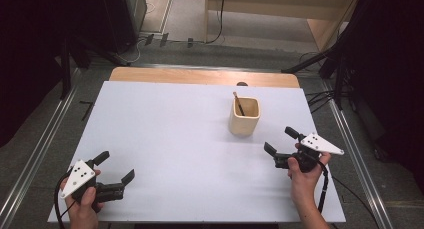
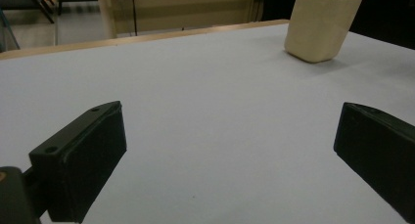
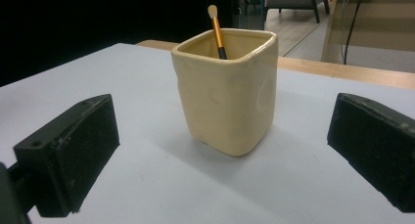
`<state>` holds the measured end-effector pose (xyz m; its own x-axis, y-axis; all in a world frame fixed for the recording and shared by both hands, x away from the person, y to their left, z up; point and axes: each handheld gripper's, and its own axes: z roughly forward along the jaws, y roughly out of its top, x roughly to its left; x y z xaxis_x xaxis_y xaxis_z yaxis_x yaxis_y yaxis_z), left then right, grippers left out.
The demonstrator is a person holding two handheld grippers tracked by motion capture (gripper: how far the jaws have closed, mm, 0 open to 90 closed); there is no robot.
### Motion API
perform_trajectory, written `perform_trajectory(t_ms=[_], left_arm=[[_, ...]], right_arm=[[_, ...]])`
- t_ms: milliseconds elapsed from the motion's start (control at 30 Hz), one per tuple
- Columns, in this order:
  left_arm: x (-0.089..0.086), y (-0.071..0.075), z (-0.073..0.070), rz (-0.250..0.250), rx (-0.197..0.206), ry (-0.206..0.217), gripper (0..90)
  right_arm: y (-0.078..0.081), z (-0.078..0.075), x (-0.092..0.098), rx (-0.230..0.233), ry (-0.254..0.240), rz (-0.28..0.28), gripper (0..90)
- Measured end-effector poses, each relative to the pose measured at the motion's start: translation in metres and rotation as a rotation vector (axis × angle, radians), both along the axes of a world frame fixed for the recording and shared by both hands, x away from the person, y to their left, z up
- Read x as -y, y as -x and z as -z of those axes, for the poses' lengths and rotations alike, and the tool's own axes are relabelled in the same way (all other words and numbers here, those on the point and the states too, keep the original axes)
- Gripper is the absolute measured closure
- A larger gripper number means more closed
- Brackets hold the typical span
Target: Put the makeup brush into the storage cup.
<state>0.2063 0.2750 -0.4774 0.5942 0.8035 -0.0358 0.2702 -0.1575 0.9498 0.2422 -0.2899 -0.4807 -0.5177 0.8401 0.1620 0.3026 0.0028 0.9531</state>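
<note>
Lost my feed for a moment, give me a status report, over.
Left gripper open, empty. Right gripper open, facing the cream square ceramic cup, not touching. Orange-handled brush upright inside it. Nothing between gripper and cup.

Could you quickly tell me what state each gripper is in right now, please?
Left gripper: open, holding nothing, above the bare table sheet.
Right gripper: open, holding nothing, aimed at the cream cup with the brush inside.

brush (image 3: 216, 31): lower part hidden inside cup (image 3: 227, 94). Left gripper view crops the cup's (image 2: 320, 26) top rim. Dark object (image 1: 242, 84) at table's far edge too small to identify.
</note>
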Motion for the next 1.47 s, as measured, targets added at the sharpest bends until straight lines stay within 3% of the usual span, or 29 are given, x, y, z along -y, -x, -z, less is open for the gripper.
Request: perform_trajectory(t_ms=[1167, 1467], left_arm=[[-0.001, 0.001, -0.002, 0.001, 0.009, 0.003, 0.0], [-0.001, 0.001, -0.003, 0.002, 0.014, 0.005, 0.0]], right_arm=[[0.042, 0.010, 0.028, -0.018, 0.007, 0.043, 0.0], [0.048, 0.013, 0.028, -0.023, -0.018, 0.057, 0.0]])
